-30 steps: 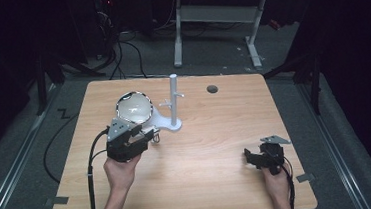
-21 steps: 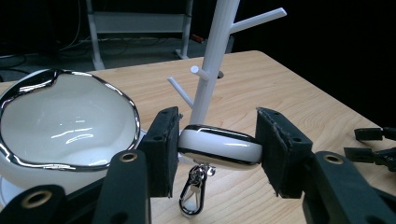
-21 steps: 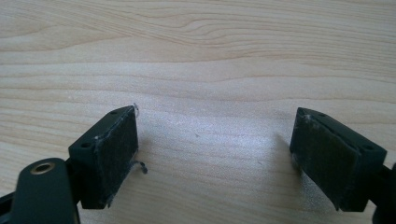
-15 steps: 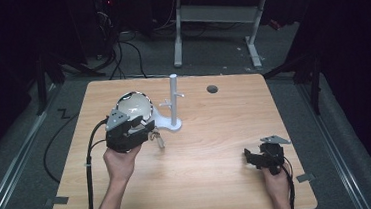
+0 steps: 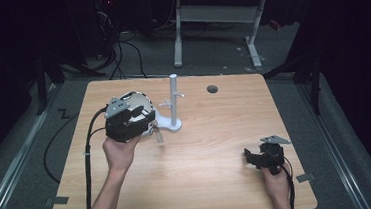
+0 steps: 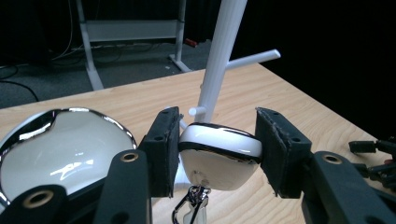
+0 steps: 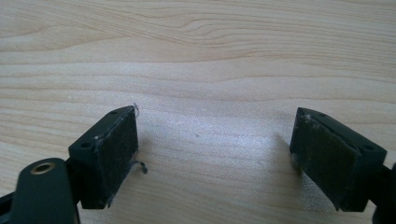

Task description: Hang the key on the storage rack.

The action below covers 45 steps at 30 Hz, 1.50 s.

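My left gripper (image 6: 218,149) is shut on a small glossy white case (image 6: 219,161) with a dark band around it. A metal clip (image 6: 189,210) dangles beneath the case. In the high view the left gripper (image 5: 145,125) hovers above the table just left of the white peg stand (image 5: 174,103), and the clip (image 5: 158,135) hangs free. The stand's post (image 6: 219,60) rises right behind the held case. A larger round white object with a chrome rim (image 6: 60,149) sits beside the left jaw. My right gripper (image 5: 250,158) rests open near the front right; its jaws (image 7: 215,154) frame bare wood.
The wooden table (image 5: 216,132) has a round cable hole (image 5: 212,89) at the back. A black cable (image 5: 89,152) trails from the left gripper over the table's left edge. A desk frame (image 5: 216,17) stands on the dark floor beyond.
The left hand has lifted with the white case and moved slightly away from me toward the stand; the clip now hangs free. The right hand has not moved.
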Available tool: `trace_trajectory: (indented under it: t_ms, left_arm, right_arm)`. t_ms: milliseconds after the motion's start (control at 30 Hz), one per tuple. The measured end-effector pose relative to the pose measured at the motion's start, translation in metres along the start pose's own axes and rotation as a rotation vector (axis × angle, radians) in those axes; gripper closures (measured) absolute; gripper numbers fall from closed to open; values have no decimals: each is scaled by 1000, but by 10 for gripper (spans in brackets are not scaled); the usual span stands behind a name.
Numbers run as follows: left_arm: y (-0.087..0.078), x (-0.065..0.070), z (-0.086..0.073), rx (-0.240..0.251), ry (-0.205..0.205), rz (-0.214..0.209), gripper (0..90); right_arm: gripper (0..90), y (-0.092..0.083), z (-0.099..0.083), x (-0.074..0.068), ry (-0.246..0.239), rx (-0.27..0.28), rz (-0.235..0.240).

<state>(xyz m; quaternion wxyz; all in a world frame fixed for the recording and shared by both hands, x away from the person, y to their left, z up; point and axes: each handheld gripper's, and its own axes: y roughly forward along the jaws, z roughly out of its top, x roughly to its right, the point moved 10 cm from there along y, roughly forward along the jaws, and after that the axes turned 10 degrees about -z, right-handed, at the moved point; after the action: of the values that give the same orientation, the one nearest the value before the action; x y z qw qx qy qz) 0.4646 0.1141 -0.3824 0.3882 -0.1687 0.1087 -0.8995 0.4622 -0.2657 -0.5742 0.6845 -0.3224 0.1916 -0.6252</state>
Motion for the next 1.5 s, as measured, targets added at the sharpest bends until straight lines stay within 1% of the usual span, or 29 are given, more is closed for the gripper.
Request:
trace_trajectory:
  t_ms: [167,333,533,700,800,1133,1400,1500]
  left_arm:
    - [5,-3,11,1,-4,-4,520]
    - [9,-6,23,-1,6,-2,520]
    - [12,-8,32,12,-3,-8,521]
    - [16,-12,39,9,-4,-4,521]
    - [18,-13,43,16,-8,-6,521]
    - [28,-12,44,0,-13,-25,522]
    - [36,-12,49,7,-11,-35,522]
    - [38,-14,48,8,-19,-35,522]
  right_arm:
    - [154,0,0,0,0,0,-1]
    - [155,0,0,0,0,0,0]
    - [154,0,0,0,1,-1,0]
    - [154,0,0,0,1,-1,0]
    - [154,0,0,0,0,0,0]
    - [154,0,0,0,1,-1,0]
    - [154,0,0,0,-2,-1,1]
    - [154,0,0,0,-2,0,1]
